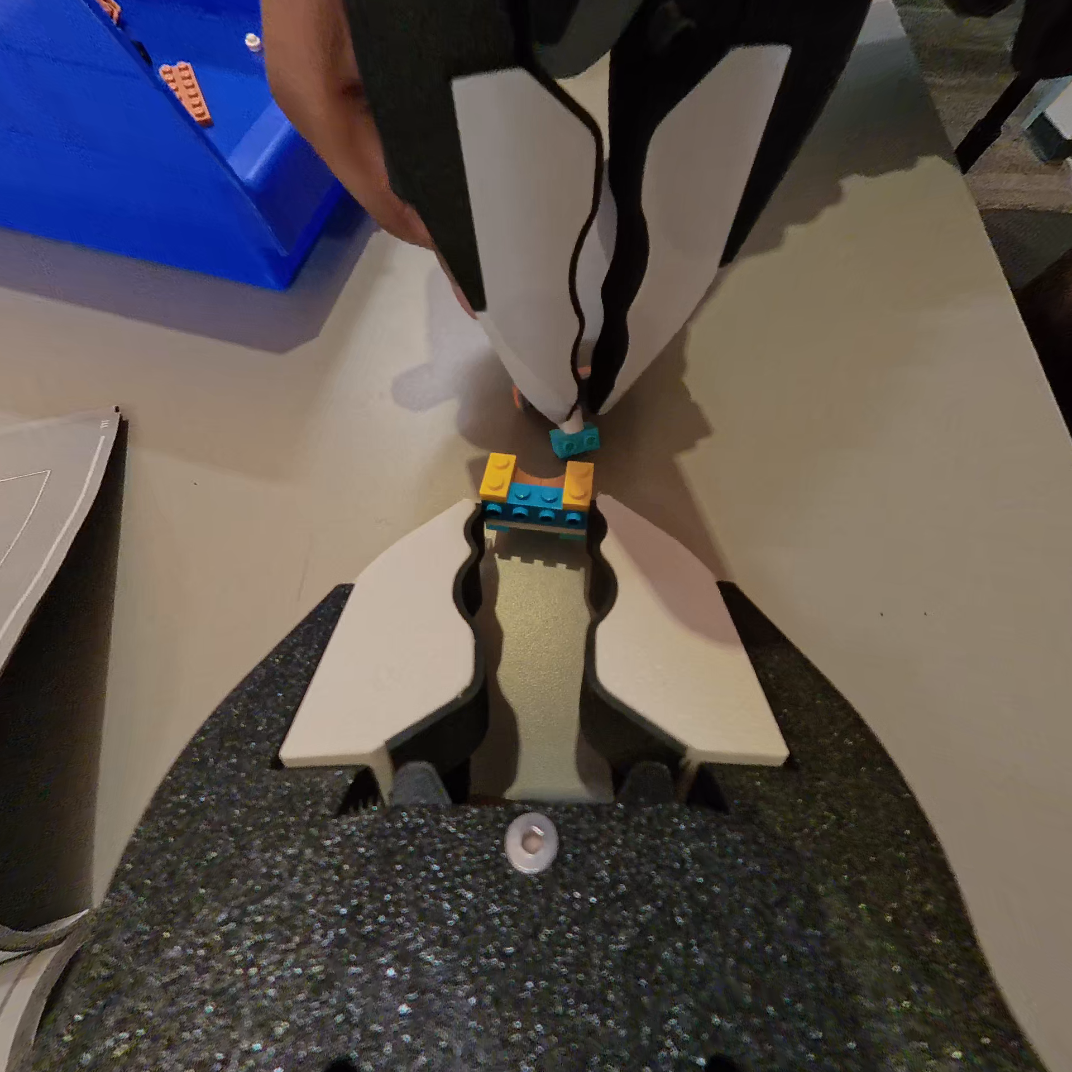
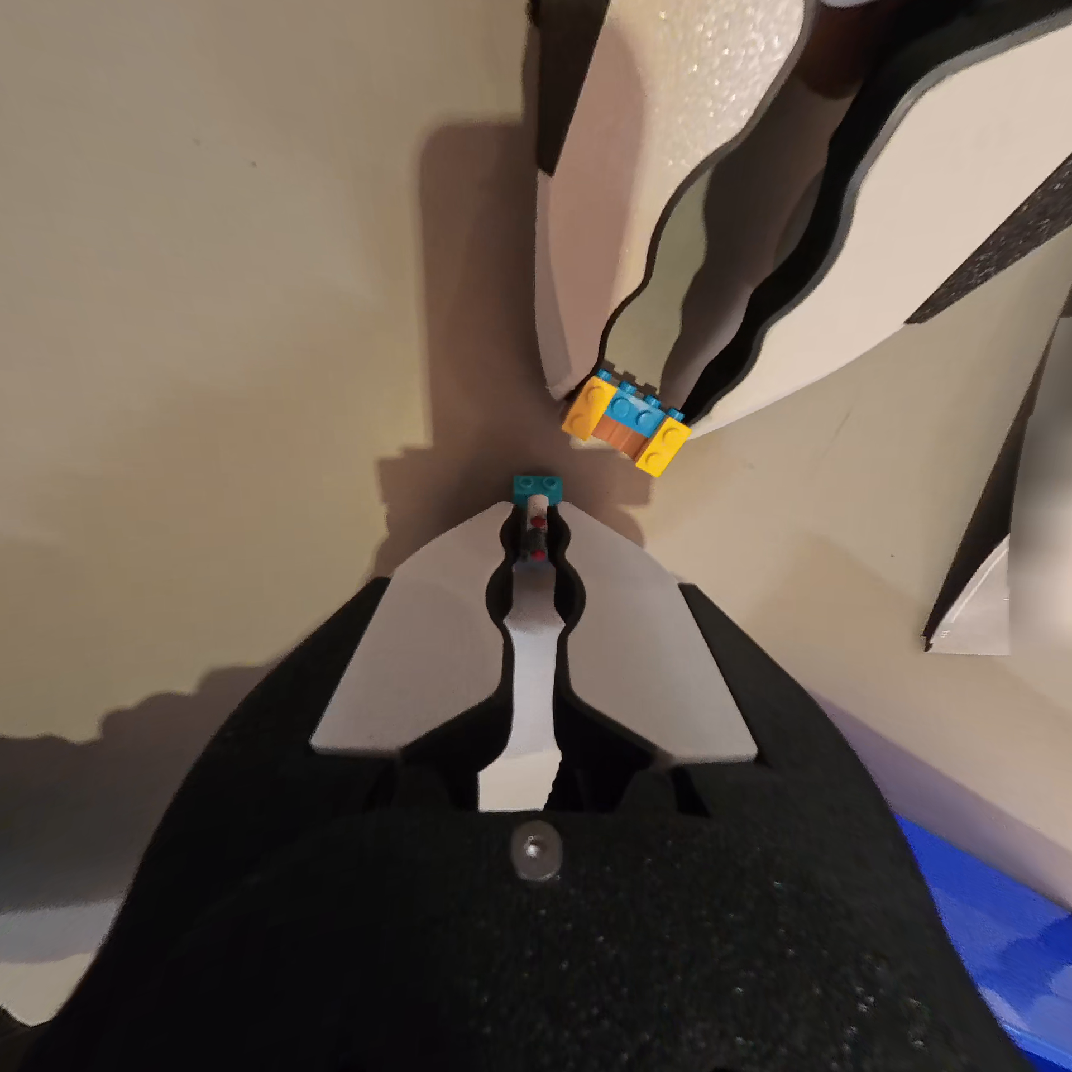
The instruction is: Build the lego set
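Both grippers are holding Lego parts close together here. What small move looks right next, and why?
Probably ease the right gripper forward to bring its small teal studded brick, mounted on a white peg, to the yellow, blue and orange brick assembly clamped in the left gripper. In the left wrist view a narrow gap separates the two, with the small brick tilted, so levelling it first seems wise.

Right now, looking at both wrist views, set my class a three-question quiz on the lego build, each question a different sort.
1. True or false: the left claw holds the yellow and blue assembly.
2. The teal piece at the right claw is: A) joined to the assembly, B) apart from it, C) in the blue bin.
3. What colour are the assembly's two end bricks?

Key: 1 true; 2 B; 3 yellow.
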Demonstrator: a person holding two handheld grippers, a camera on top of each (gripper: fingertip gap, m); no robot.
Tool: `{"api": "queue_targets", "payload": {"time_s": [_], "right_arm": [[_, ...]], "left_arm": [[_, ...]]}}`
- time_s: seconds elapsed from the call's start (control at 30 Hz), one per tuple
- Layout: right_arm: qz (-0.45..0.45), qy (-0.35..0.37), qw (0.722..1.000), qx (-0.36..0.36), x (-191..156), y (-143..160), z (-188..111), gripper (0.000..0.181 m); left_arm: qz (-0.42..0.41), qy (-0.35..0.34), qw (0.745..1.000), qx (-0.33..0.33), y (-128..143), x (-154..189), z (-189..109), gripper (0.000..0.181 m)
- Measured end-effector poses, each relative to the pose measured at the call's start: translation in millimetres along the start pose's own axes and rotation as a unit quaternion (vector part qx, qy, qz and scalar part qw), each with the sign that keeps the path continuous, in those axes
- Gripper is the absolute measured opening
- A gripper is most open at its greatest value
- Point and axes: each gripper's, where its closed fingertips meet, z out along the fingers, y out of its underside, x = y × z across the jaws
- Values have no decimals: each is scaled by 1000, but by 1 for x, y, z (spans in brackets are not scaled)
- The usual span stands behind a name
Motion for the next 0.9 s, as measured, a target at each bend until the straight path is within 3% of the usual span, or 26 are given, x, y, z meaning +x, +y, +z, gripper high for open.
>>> {"api": "queue_targets", "payload": {"time_s": [0.4,0.53,0.7,0.83,0.9], "right_arm": [[8,-2,1000,-24,2,5,9,8],[26,-1,1000,9,5,0,9,7],[108,59,981,151,30,-8,-13,7],[172,93,924,329,49,-29,-56,7],[189,97,901,378,52,-36,-69,7]], "left_arm": [[1,0,1000,2,0,0,0,34],[0,-5,1000,8,-2,-2,-2,34],[-1,-29,999,35,-9,-12,-8,34],[-3,-39,997,66,-17,-15,-13,34],[3,-39,995,87,-24,-14,-16,34]]}}
